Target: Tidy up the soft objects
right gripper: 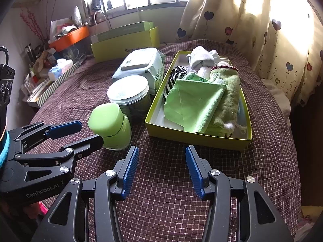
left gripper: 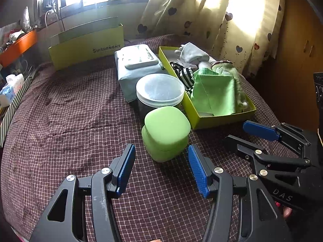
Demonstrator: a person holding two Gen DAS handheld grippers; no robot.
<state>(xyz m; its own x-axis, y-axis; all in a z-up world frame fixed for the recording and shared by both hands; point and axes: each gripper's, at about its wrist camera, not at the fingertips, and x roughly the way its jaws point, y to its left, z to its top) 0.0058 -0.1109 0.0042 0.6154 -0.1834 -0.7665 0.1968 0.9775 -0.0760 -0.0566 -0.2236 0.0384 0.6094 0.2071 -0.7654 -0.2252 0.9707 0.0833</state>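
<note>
Clearance is lying mainly on the near and left side of the checked bedspread (left gripper: pixel 66 121), where bare cloth is running from the left gripper (left gripper: pixel 161 165) out to the edge by the striped tray (left gripper: pixel 15 100). Both grippers are hovering with jaws standing wide apart and nothing between them; the right gripper (right gripper: pixel 162 168) is sitting over bare cloth just short of the shallow yellow-green box (right gripper: pixel 197 139).

Soft objects are lying inside that box: a folded green cloth (right gripper: pixel 193 104), a green towel (right gripper: pixel 228 96), a striped item (right gripper: pixel 174 76) and white socks (right gripper: pixel 201 57). Just left of the box a green lidded container (left gripper: pixel 166 133), a clear-lidded jar (left gripper: pixel 160 90) and a wipes pack (left gripper: pixel 137 66) are forming a line, narrowing the passage there.

The left wrist view is showing the near box wall and the open bedspread; the right wrist view is showing the box's right rim and the bedspread falling away beyond it toward the curtain (right gripper: pixel 262 30).
</note>
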